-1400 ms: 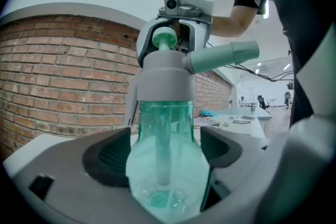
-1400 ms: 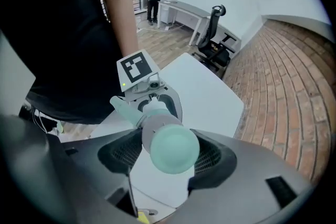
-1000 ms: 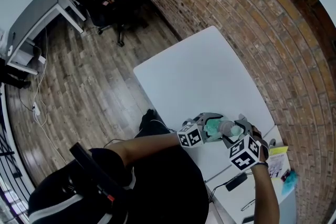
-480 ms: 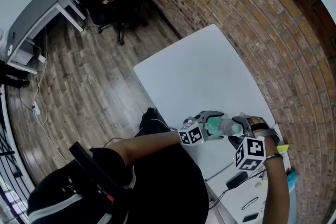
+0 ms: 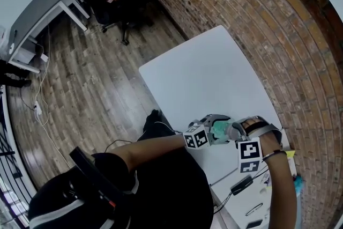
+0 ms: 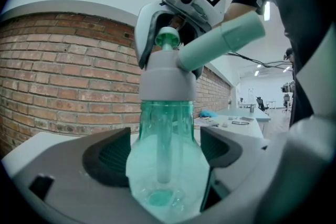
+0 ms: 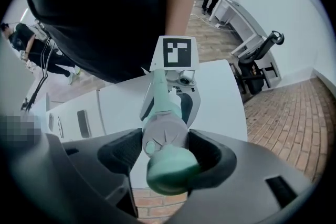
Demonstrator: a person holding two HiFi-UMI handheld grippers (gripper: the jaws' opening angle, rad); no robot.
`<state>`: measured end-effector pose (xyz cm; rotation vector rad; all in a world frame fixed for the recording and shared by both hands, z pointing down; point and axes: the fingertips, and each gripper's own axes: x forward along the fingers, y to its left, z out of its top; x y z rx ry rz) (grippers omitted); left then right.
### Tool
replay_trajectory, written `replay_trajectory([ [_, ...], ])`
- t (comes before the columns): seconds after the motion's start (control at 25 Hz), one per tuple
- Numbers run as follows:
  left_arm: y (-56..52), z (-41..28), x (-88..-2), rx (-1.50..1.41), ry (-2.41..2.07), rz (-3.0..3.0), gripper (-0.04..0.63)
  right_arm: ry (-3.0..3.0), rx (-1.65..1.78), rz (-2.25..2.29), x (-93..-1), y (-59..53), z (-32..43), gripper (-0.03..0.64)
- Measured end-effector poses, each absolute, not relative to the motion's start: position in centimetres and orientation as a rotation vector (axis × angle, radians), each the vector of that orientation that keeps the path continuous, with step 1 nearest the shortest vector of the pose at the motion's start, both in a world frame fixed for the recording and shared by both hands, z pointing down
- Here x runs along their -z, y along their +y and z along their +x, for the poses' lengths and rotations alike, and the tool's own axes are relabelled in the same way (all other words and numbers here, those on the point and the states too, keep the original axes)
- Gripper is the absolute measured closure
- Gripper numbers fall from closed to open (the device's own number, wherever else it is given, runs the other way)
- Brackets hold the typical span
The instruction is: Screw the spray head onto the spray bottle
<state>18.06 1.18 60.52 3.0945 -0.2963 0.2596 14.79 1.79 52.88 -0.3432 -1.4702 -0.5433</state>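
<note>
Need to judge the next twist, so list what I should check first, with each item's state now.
1. Left gripper clamped on spray bottle: ok, both pads press its body.
2. Right gripper on spray head: ok, jaws closed around it.
3. Grey collar seated straight on the bottle: ok.
4. Dip tube inside the bottle: ok, visible through the green plastic.
5. Thread fully tightened: cannot tell.
</note>
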Motion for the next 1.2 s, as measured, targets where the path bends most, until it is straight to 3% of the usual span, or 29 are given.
replay_trajectory([
  [0.28,1.2,18.0,-60.5,-0.259,-0.305,3.096,0.183,-1.638,0.21,-0.103,-52.7,1.7,14.5,0.334],
  [1.2,1.2,17.9,-60.5,-0.246,-0.321,3.092,0.183,-1.811,-0.355,0.457,-53.2,0.4,14.2,0.333],
])
